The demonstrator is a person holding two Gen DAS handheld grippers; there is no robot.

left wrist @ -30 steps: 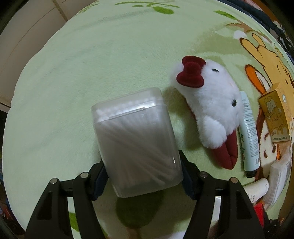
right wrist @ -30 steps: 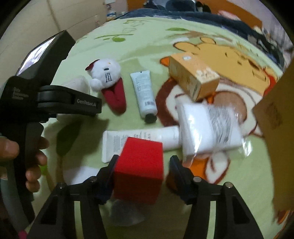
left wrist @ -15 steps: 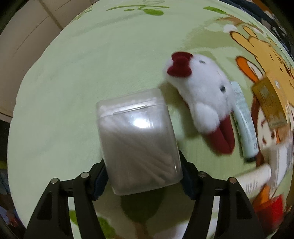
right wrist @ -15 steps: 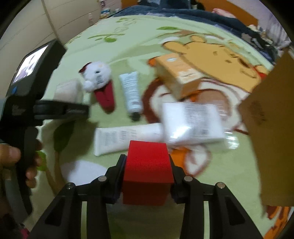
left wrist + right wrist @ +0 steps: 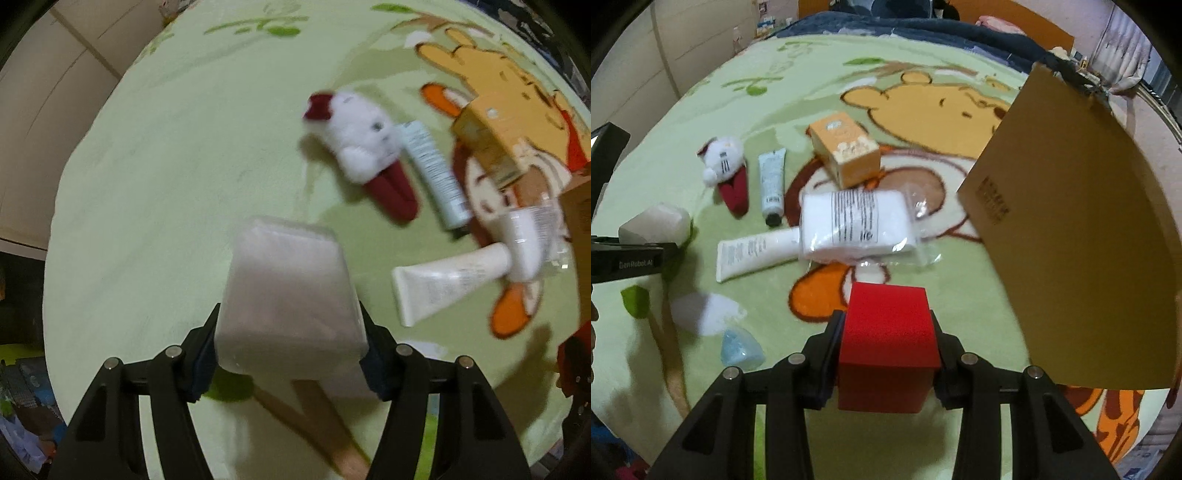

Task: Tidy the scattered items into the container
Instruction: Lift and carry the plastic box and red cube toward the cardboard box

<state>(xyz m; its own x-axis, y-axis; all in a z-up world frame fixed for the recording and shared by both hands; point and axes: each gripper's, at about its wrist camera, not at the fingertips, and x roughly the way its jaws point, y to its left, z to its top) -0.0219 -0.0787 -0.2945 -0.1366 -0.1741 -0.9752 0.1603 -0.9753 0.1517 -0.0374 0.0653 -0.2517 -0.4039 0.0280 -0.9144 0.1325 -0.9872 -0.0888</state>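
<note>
Right wrist view: right tongs (image 5: 888, 356) pinching a red cube (image 5: 888, 347), held above the blanket (image 5: 768, 110) near its front edge.
Left wrist view: left tongs (image 5: 290, 349) pinching a frosted case (image 5: 290, 295), also lifted off the blanket; this view is blurred.
Container: a brown cardboard box (image 5: 1071, 229) at the blanket's right side, close to the cube; only 1 outer wall shows, the opening is hidden.
Still scattered: a plush (image 5: 726, 166), a pale tube (image 5: 772, 184), an orange carton (image 5: 846, 155), a wrapped white pack (image 5: 855, 225) and a white tube (image 5: 757, 253), clustered mid-blanket; the pack seems to overlap the white tube's end.
Also lying near: a small blue piece (image 5: 740, 350) by the front edge.
Step in hand: likely carrying both held things to the box.
Doing it well: clear the wall's top edge before lowering, since the opening cannot be seen from here; take the cube in first as it is nearer, keep the case level so its lid stays shut, and release low rather than drop.
Risk: the 2 tongs could crowd each other at the box.
Surface: a soft green cartoon-bear blanket on a bed; things may tip or sink.
Room: pale cupboards at left, dark bedding beyond the far edge.
</note>
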